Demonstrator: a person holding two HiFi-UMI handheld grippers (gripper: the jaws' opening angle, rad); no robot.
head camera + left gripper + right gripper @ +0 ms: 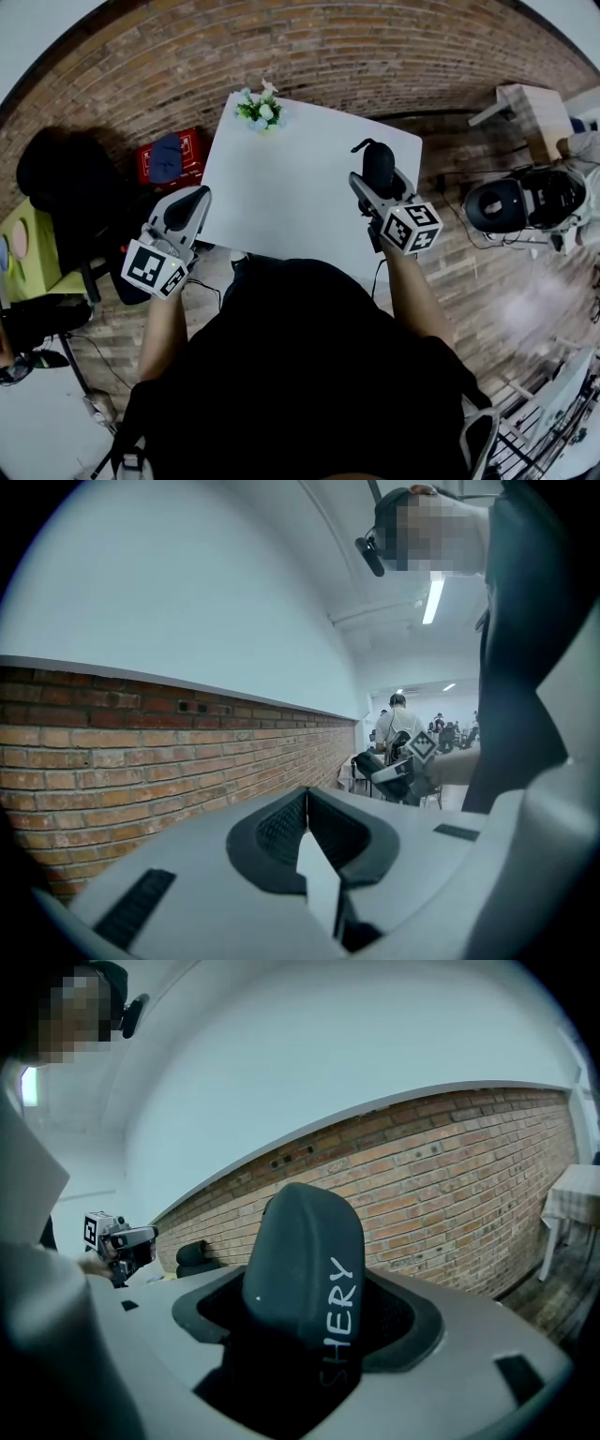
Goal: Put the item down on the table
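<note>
My right gripper (pixel 377 176) is held above the right part of the white table (pixel 281 197), shut on a dark rounded item (pixel 378 164). In the right gripper view the item (pixel 302 1251) stands up out of the gripper (pixel 309 1335), with white letters "SHERY" down its side. My left gripper (pixel 185 208) hovers just off the table's left edge. In its own view the left gripper (pixel 305 825) is shut, with its pads pressed together and nothing between them. Both grippers point up towards a brick wall.
A small bunch of flowers (pixel 260 109) stands at the table's far edge. A red crate (pixel 174 156) and a black chair (pixel 58 178) are on the left. On the right there is a black and white device (pixel 514 202) on the floor and a wooden stool (pixel 525 105).
</note>
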